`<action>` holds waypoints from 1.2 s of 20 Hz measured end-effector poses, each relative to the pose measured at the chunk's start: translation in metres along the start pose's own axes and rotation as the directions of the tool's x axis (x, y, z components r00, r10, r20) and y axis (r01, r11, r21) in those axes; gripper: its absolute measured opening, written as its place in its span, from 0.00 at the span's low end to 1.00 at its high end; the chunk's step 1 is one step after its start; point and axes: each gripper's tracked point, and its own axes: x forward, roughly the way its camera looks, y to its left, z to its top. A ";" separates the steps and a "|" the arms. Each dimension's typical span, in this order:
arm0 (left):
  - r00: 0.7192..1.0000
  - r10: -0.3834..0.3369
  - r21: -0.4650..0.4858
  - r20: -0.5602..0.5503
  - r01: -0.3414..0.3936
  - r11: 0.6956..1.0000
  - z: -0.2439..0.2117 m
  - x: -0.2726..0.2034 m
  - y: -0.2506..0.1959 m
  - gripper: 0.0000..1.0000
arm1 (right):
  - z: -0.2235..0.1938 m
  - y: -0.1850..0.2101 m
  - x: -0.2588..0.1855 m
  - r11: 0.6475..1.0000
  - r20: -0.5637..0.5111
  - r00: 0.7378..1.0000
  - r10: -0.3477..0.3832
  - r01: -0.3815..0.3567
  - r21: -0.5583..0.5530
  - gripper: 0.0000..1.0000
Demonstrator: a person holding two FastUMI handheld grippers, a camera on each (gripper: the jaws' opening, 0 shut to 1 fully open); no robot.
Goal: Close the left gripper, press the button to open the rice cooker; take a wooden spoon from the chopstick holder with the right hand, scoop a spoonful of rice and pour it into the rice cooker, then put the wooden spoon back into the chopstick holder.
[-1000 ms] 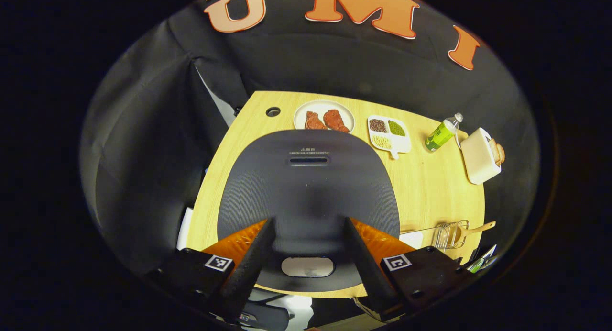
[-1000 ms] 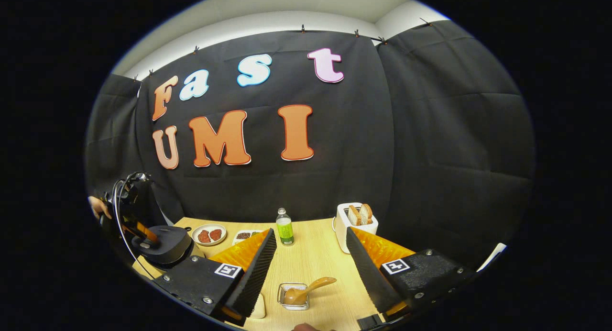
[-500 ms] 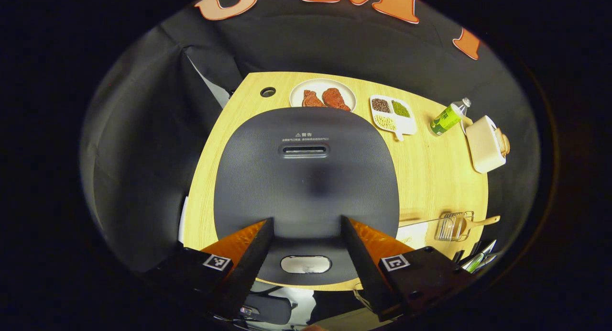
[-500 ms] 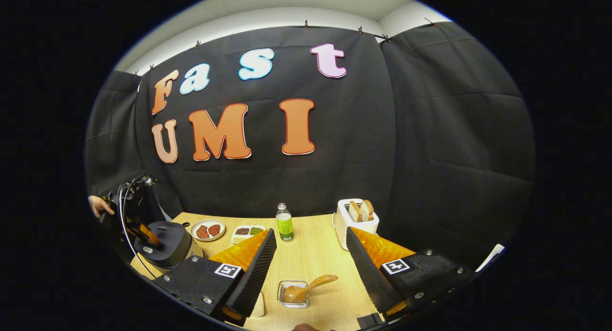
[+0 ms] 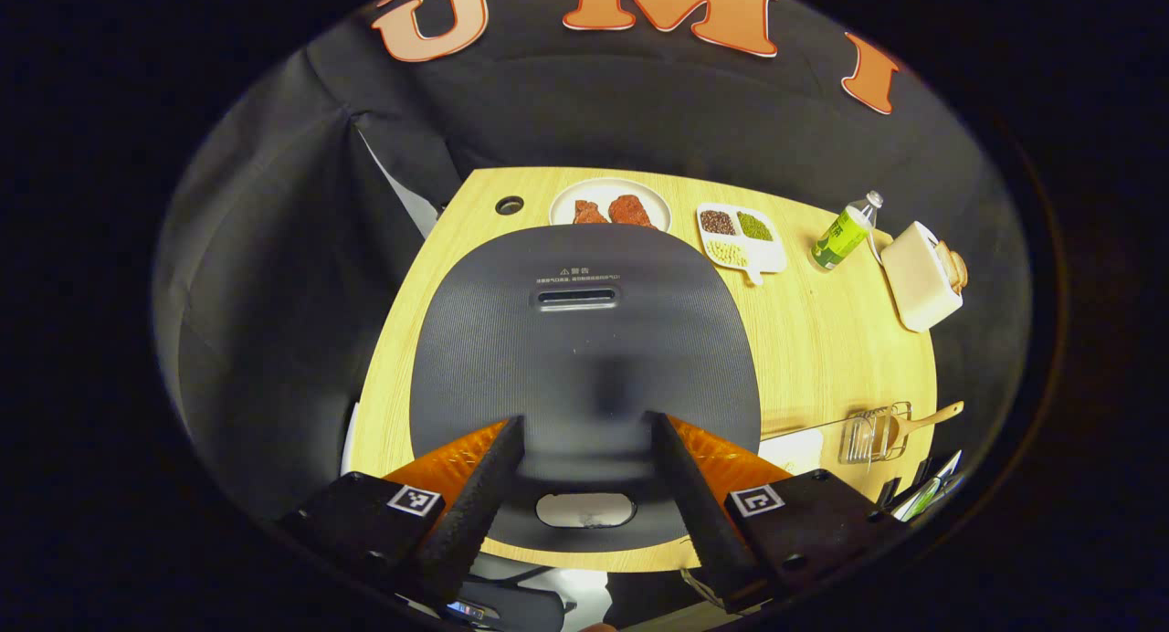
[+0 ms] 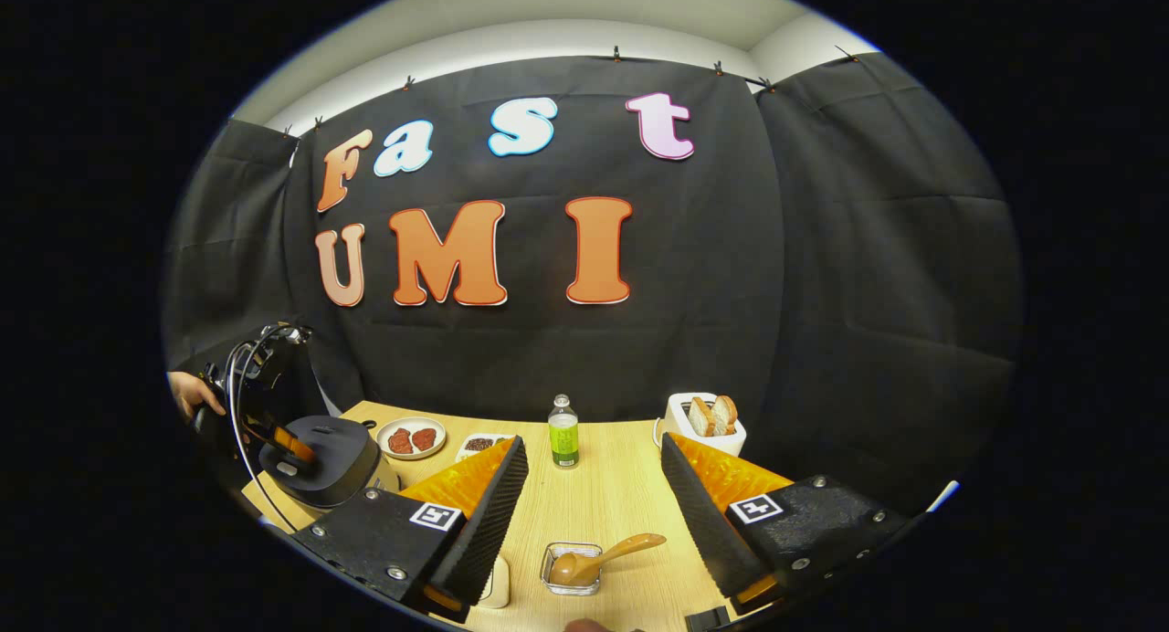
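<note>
The dark grey rice cooker (image 5: 584, 340) lies straight below my left gripper (image 5: 584, 424), lid down. Its pale button (image 5: 585, 510) shows between the two fingers, which stand wide apart and hold nothing. In the right gripper view the same cooker (image 6: 329, 449) sits at the table's left end under that left gripper (image 6: 285, 442). My right gripper (image 6: 594, 447) hangs open over the table's front. Below it stands the clear chopstick holder (image 6: 568, 573) with the wooden spoon (image 6: 612, 554) leaning in it, handle to the right. The holder (image 5: 868, 436) also shows at the lower right of the left gripper view.
Along the back of the wooden table (image 6: 603, 495) stand a plate of meat (image 6: 411, 437), a divided dish of beans (image 5: 742, 239), a green bottle (image 6: 563, 434) and a white toaster (image 6: 701, 422) with bread. A small white container (image 6: 496, 584) sits left of the holder. A hand (image 6: 192, 395) holds the left gripper.
The left gripper has wobbled a little above the cooker, staying open. The right gripper has turned slightly left, so the table's objects slid right in its view.
</note>
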 end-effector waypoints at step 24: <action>0.493 -0.037 0.077 0.869 -0.062 0.995 0.085 -0.250 -0.082 1.00 | 0.069 0.028 -0.006 0.994 0.281 0.954 0.104 -0.105 -0.012 0.91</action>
